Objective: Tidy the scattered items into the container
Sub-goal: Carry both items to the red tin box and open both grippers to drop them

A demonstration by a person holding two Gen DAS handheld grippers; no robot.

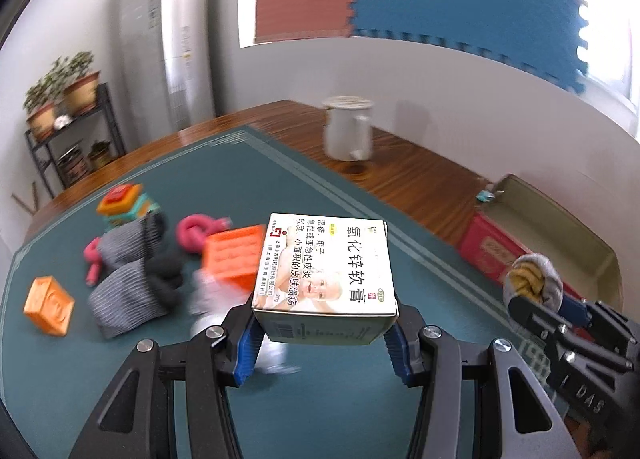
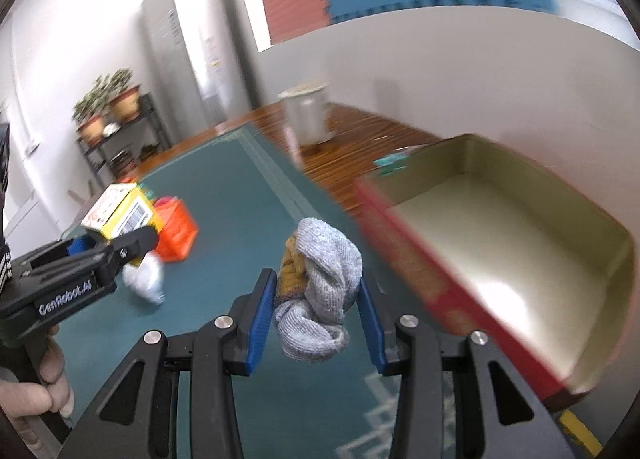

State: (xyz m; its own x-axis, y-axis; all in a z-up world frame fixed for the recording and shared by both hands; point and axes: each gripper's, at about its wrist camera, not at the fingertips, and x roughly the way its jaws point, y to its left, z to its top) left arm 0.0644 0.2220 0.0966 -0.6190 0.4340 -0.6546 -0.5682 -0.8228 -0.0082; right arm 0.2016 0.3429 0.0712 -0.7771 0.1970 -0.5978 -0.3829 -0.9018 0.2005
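Box (image 1: 326, 275), white with printed text and a baby's face, pinched in the left tool (image 1: 320, 333) above the desk (image 1: 280, 187). Right tool (image 2: 318, 311) pinches a grey-and-mustard sock ball (image 2: 320, 291) beside the open tin (image 2: 500, 227). Socks (image 1: 132, 283), orange blocks (image 1: 50, 305) and a pink toy (image 1: 194, 233) lie left.

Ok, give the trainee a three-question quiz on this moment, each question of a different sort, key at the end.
1. True or false: the left gripper is shut on the ointment box.
2. What does the right gripper hold? A) an orange block B) a rolled grey sock C) a white mug
3. Fill in: the inside of the red tin is ____ of items.

Key
1. True: both pads press the box's sides.
2. B: the rolled grey sock sits between the blue pads.
3. Empty: only its bare gold floor shows.
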